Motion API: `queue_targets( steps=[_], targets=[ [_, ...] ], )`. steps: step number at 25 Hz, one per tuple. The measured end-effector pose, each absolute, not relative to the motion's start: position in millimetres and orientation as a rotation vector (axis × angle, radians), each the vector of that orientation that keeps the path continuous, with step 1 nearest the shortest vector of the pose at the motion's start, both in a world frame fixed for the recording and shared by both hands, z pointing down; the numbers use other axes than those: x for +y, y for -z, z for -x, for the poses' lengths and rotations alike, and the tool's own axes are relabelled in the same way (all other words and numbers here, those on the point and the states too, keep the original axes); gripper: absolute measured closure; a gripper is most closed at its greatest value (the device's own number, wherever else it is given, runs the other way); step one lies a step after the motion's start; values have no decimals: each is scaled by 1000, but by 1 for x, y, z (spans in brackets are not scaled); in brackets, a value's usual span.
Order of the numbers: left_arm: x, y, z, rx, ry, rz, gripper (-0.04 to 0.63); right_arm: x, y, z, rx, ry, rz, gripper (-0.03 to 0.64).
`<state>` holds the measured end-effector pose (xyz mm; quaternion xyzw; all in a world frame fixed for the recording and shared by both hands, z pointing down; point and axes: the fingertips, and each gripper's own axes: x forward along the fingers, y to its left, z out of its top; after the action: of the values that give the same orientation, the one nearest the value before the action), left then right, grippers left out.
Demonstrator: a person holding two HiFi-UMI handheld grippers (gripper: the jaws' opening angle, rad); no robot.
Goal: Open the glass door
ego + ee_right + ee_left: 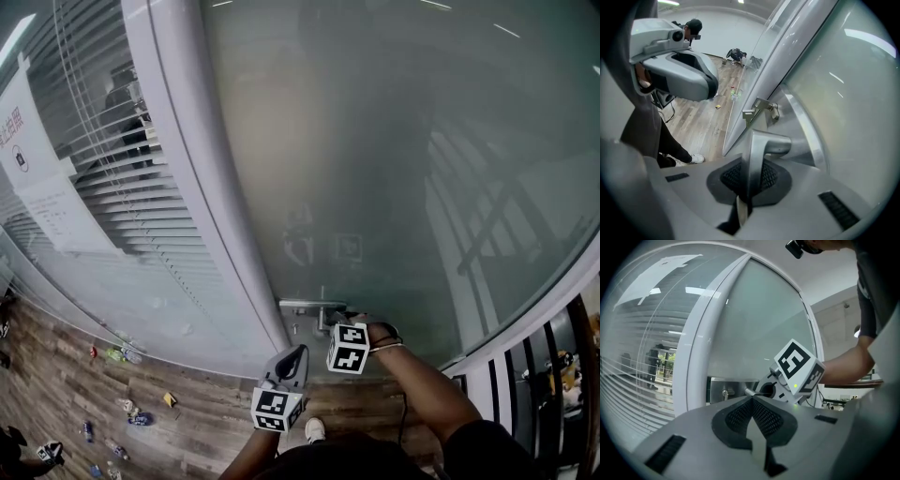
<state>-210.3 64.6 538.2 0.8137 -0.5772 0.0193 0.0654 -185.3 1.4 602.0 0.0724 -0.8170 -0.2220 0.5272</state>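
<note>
The frosted glass door [394, 169] fills the head view, with its metal lever handle [302, 305] low on its left edge. My right gripper [345, 321] is shut on that handle. In the right gripper view the handle [757, 154] runs down between the mesh pads [771, 176], which press on it. My left gripper [296, 354] hangs below and left of the handle, away from the door. Its jaws [753, 401] are shut with nothing in them and point at the lock plate [723, 392] and the right gripper's marker cube [797, 365].
A white door frame [187, 169] stands left of the door, then a window with blinds [103, 178] and a paper notice [28, 141]. Small items lie scattered on the wooden floor [122, 412]. My shoe [315, 429] shows below the grippers.
</note>
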Motion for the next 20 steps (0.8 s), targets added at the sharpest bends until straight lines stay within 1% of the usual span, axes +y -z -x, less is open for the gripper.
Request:
queue_targets(
  steps=[6, 14, 20],
  targets=[
    [64, -538, 215, -1741, -72, -2455, 594, 2, -597, 196, -2119, 521, -185, 601],
    [65, -543, 213, -1688, -119, -2434, 594, 3, -594, 206, -2419, 398, -199, 601],
    [53, -549, 219, -1734, -96, -2441, 594, -2, -595, 211, -2432, 353, -136, 601]
  ],
)
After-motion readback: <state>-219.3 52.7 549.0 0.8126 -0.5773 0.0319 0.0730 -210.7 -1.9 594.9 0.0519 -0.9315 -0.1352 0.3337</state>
